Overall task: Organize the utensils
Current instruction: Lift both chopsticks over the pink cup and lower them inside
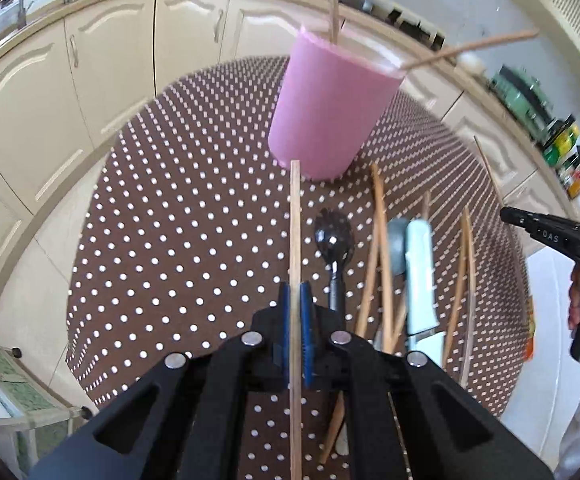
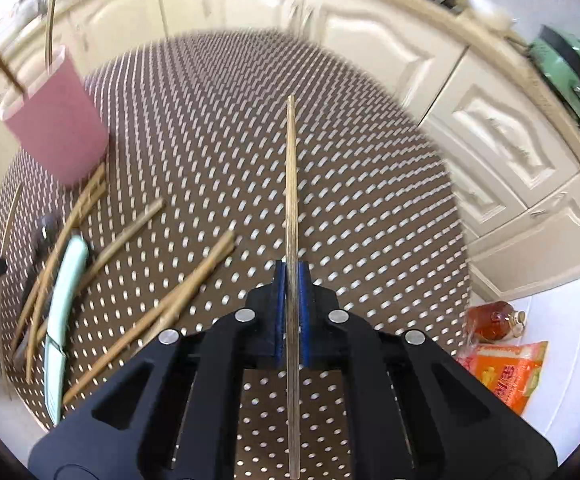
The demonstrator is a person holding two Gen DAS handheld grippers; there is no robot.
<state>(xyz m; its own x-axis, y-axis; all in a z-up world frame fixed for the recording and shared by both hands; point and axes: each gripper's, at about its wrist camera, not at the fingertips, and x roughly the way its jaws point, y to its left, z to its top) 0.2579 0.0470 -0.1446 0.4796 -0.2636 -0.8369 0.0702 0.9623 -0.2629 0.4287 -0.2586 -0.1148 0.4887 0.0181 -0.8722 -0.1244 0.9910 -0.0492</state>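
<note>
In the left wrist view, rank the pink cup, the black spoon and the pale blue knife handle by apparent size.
1. pink cup, clearly largest.
2. pale blue knife handle and black spoon look alike; the spoon's handle is partly hidden, so no ranking.

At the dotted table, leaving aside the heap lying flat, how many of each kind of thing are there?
Pink plastic cup: 1
Wooden chopsticks standing in the cup: 2
Wooden chopsticks held, one each by left gripper and right gripper: 2
Total: 5
</note>
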